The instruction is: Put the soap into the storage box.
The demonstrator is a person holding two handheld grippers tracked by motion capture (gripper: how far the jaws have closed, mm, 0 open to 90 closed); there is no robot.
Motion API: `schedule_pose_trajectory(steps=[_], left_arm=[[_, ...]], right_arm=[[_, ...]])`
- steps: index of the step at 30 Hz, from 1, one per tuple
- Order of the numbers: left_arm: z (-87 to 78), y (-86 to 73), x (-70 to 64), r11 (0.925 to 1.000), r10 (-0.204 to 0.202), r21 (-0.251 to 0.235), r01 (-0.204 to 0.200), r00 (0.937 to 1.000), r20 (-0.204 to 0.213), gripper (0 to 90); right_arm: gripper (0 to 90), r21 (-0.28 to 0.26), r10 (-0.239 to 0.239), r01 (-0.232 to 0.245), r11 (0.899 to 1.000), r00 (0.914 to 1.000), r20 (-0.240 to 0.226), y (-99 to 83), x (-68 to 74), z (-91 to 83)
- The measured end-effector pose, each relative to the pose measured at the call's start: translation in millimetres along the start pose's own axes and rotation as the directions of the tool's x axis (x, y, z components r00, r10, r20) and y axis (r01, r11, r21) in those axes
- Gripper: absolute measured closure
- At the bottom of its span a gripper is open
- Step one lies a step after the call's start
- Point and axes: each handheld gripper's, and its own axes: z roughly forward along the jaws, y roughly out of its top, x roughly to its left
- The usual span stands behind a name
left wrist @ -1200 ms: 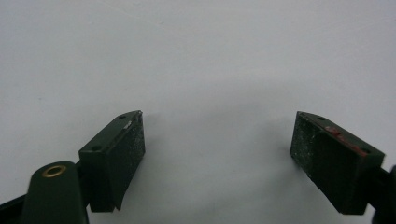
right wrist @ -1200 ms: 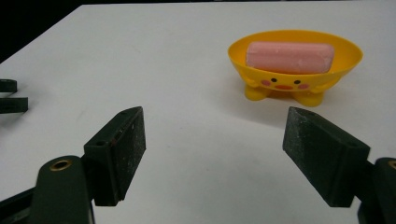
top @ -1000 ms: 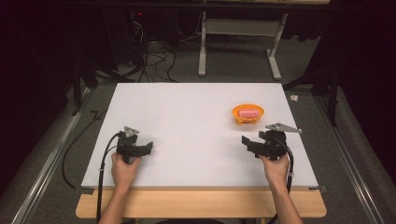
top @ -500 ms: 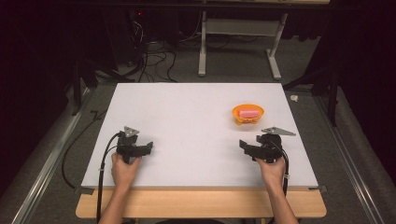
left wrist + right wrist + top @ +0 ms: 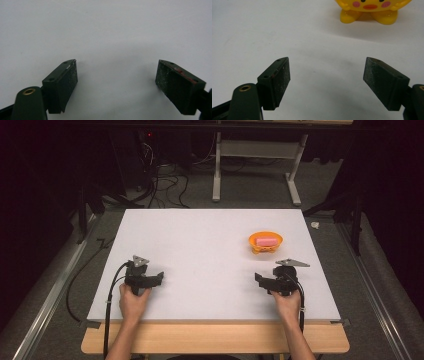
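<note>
A small orange-yellow bowl [image 5: 265,248] stands on the right half of the white table [image 5: 210,245], with a pink block [image 5: 267,241] lying in it. In the right gripper view its front shows a chick face and two stubby feet, the bowl [image 5: 369,11] being straight ahead of the jaws. My right gripper [image 5: 274,279] [image 5: 327,71] rests near the front edge, short of the bowl, open and holding nothing. My left gripper [image 5: 146,279] [image 5: 116,73] sits at the front left, open over bare white tabletop.
A wooden bench edge [image 5: 215,337] runs under the table's near side. Cables [image 5: 107,310] trail from the grippers off the front. Beyond the table are floor cables [image 5: 160,180] and a white stand [image 5: 255,165].
My right gripper has drawn back a little toward the front edge and slightly left. The left gripper, bowl and pink block have stayed put.
</note>
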Motion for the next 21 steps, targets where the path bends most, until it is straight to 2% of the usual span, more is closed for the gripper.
schedule_pose_trajectory(steps=[6, 13, 15, 16, 21], left_arm=[[0.0, 0.0, 0.0, 1.0, 0.0, 0.0, 0.0, 1.0, 0.0, 18.1], [0.0, 0.0, 0.0, 1.0, 0.0, 0.0, 0.0, 1.0, 0.0, 18.1], [0.0, 0.0, 0.0, 1.0, 0.0, 0.0, 0.0, 1.0, 0.0, 18.1], [0.0, 0.0, 0.0, 1.0, 0.0, 0.0, 0.0, 1.0, 0.0, 18.1], [-0.1, 0.0, 0.0, 1.0, 0.0, 0.0, 0.0, 1.0, 0.0, 18.2]], right_arm=[[21.9, 0.023, -0.044, 0.043, 0.999, 0.9971, 0.062, -2.8, 2.6, 10.1], [21.2, 0.061, -0.071, 0.065, 0.996, 0.9925, 0.1, -9.9, 4.2, 24.4], [20.0, 0.059, -0.103, 0.097, 0.994, 0.9879, 0.116, -13.8, 5.6, 29.0], [19.6, 0.064, -0.13, 0.122, 0.99, 0.9825, 0.134, -14.6, 8.6, 30.2], [19.4, 0.062, -0.126, 0.118, 0.991, 0.9832, 0.132, -15.1, 8.5, 30.2]])
